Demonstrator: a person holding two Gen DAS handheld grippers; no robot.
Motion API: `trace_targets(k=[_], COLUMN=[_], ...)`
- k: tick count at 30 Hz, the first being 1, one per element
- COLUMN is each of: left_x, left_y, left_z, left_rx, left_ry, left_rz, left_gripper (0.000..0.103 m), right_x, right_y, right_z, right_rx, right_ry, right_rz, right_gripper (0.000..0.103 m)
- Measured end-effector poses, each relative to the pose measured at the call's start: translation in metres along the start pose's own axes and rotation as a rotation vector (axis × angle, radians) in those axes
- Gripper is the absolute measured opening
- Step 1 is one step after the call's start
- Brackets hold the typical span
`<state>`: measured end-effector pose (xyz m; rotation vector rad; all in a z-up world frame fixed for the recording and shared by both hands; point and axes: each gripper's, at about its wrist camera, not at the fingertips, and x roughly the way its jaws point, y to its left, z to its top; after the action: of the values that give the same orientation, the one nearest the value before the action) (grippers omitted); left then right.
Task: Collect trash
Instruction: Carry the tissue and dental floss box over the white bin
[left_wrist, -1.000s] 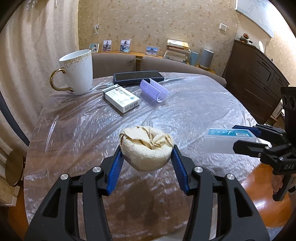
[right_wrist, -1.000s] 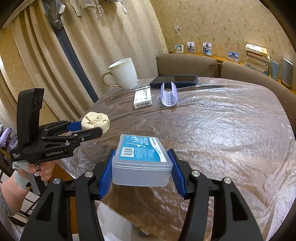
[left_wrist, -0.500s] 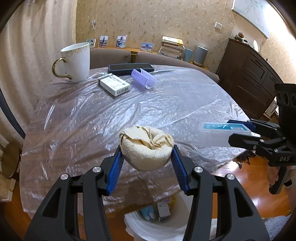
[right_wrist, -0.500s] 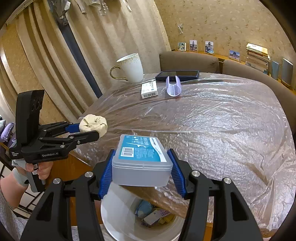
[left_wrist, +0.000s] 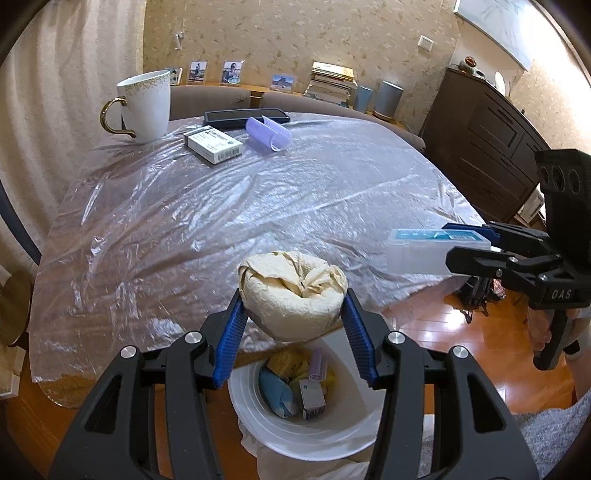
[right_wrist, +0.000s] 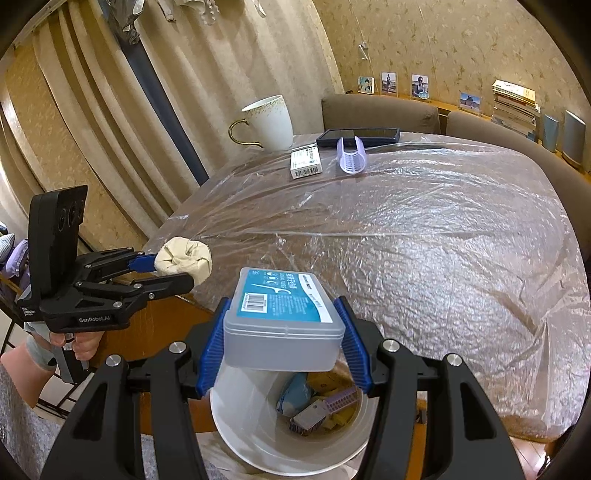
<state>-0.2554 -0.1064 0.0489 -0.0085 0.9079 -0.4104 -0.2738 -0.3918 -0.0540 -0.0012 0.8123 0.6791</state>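
My left gripper (left_wrist: 293, 314) is shut on a crumpled beige paper ball (left_wrist: 293, 291) and holds it above the white trash bin (left_wrist: 332, 439), which stands on the floor at the table's near edge. My right gripper (right_wrist: 282, 332) is shut on a clear plastic box with a blue label (right_wrist: 282, 321), also above the bin (right_wrist: 236, 432). The bin holds several pieces of trash. The right gripper and its box (left_wrist: 436, 251) show at the right of the left wrist view. The left gripper with the ball (right_wrist: 183, 255) shows at the left of the right wrist view.
The round table (left_wrist: 258, 206) is covered in clear plastic film. At its far side stand a white mug with a gold handle (left_wrist: 146, 105), a small white carton (left_wrist: 213, 144), a lilac hair roller (left_wrist: 269, 133) and a black phone (left_wrist: 246, 117). A dark wooden cabinet (left_wrist: 487, 140) is at the right.
Both grippers have drawn back from over the table to beyond its near edge, each still holding its item. The white bin has come into view beneath them.
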Motion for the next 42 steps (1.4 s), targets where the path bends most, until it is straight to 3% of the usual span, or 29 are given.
trace_targets(k=[20,42], left_x=[0.011,0.049], left_y=[-0.029,-0.022], left_z=[-0.039,-0.071], left_rx=[0.083,0.067], left_ry=[0.108,0.226], left_rz=[-0.022,-0.007], left_gripper=[0.053,0.053], right_x=[-0.002,0.033], right_y=[0.012,0.009], right_z=[-0.035,-0.066], right_rx=[-0.007,-0.009], right_ry=[0.104,0.228], right_rz=[0.041,0.031], right_gripper=[0.055,0.055])
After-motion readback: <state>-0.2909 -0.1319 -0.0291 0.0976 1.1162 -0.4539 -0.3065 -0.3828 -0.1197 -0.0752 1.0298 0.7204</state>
